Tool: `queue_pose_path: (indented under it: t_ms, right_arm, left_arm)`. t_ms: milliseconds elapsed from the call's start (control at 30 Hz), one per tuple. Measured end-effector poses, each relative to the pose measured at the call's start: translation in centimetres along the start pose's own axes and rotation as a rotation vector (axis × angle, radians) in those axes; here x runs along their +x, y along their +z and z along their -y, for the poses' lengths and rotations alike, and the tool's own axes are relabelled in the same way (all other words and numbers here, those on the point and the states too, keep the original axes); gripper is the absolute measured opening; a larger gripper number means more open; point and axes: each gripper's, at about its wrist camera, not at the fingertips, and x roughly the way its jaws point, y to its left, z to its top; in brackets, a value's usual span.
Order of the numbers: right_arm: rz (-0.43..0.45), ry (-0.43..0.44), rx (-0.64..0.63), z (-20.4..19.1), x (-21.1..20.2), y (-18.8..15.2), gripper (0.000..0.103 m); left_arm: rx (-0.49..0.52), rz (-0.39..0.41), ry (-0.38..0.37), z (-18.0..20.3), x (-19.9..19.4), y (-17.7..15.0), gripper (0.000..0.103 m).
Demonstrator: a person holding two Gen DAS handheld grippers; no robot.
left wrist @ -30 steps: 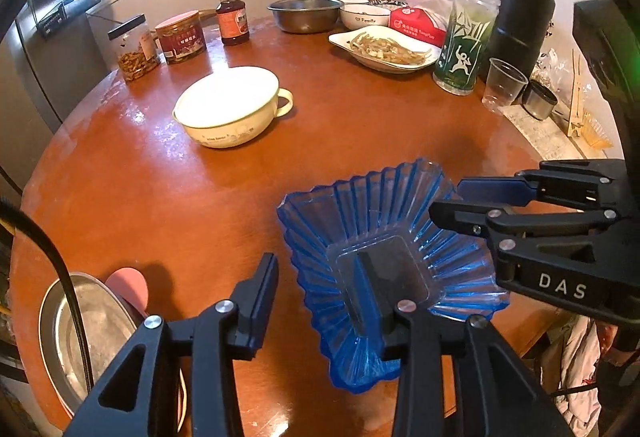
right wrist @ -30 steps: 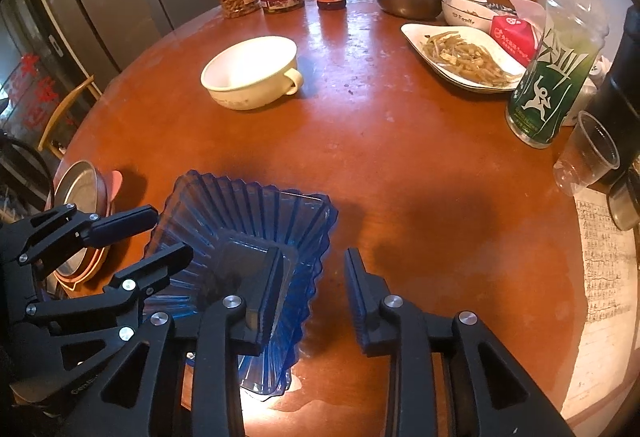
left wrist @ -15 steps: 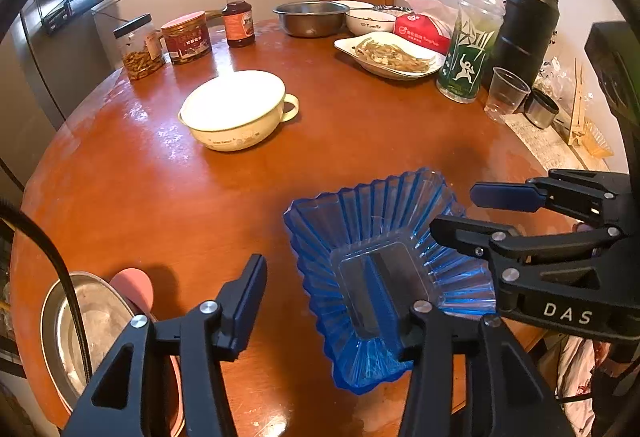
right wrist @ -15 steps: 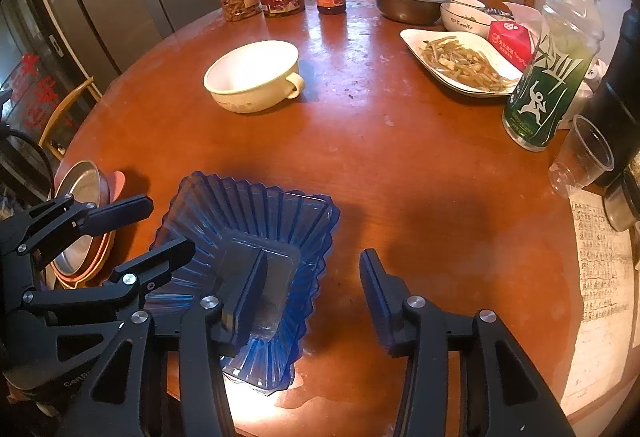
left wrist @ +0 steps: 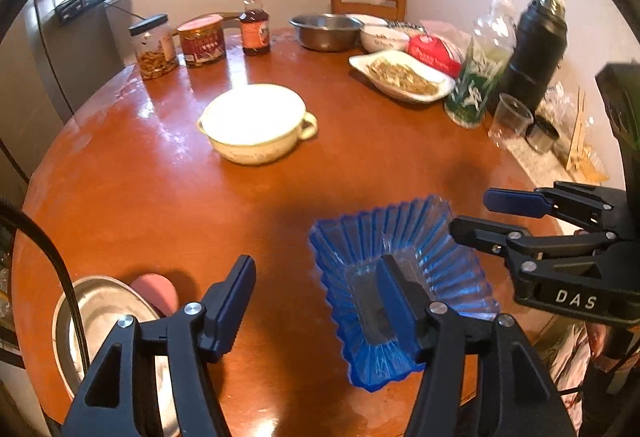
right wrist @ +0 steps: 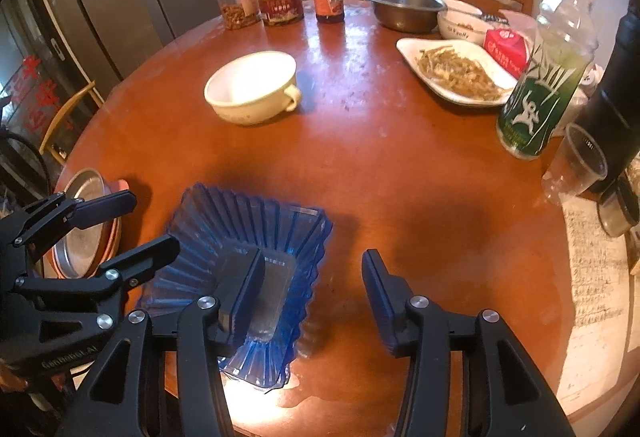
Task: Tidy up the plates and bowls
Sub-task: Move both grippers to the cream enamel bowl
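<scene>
A blue ribbed glass dish [left wrist: 400,277] [right wrist: 248,249] rests on the round wooden table near its front edge. My left gripper [left wrist: 320,301] is open, its right finger inside the dish and its left finger outside over bare table. My right gripper [right wrist: 312,289] is open, its left finger inside the dish and its right finger outside. A cream bowl with a handle [left wrist: 256,123] [right wrist: 252,87] stands mid-table. A steel plate stacked on a pink plate [left wrist: 104,317] [right wrist: 86,225] sits at the table's left edge.
At the back stand jars [left wrist: 154,47], a sauce bottle [left wrist: 255,23], a steel bowl [left wrist: 326,31], a white bowl [left wrist: 378,37] and a plate of food [left wrist: 400,75]. At the right are a green bottle [right wrist: 544,93], a black flask [left wrist: 532,49] and a plastic cup [right wrist: 576,165].
Both grippers have opened wider and drawn back and up a little. The blue dish stays where it was on the table.
</scene>
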Motion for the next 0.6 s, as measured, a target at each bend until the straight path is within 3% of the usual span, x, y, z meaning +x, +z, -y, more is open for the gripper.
queue_pose_path:
  t_ms: [300, 600]
  right_arm:
    - [0.046, 0.034, -0.022, 1.0, -1.1, 4.4, 0.059]
    - [0.001, 0.058, -0.034, 1.8, 3.6, 11.0, 0.059]
  left_arm:
    - [-0.113, 0.021, 0.041, -4.2, -1.4, 4.3, 0.063]
    - [-0.251, 0.029, 0.100, -9.8, 1.5, 9.5, 0.063]
